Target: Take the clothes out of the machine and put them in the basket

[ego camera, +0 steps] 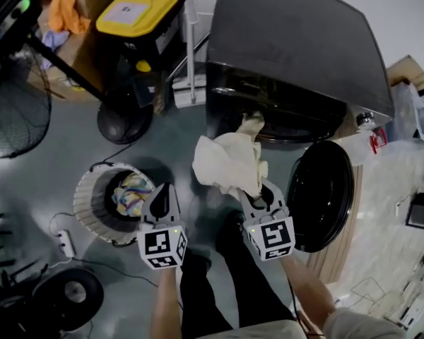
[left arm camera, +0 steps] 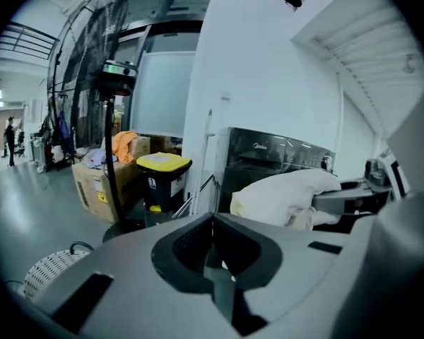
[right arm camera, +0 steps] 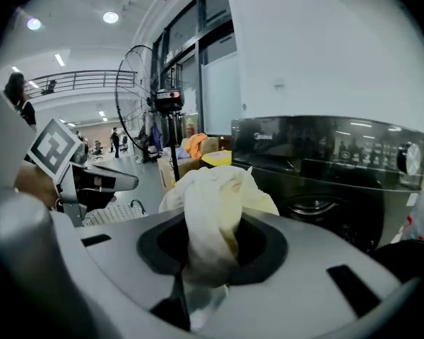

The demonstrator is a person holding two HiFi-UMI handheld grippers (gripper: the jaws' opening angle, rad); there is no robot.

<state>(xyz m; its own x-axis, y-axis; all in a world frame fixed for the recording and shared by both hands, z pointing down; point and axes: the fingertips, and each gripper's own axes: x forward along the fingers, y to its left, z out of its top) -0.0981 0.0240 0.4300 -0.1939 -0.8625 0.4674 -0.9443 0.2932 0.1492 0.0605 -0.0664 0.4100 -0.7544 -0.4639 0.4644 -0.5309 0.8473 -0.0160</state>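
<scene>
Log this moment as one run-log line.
right gripper: shut on cream cloth | left gripper: shut, empty | basket: holds colourful clothes | washer door: open

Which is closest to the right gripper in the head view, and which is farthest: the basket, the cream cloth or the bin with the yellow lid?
1. Cream cloth: pinched in the jaws of the right gripper, bunched just above them.
2. Basket: on the floor, off to the left.
3. Yellow-lidded bin: far off at the top left.
</scene>
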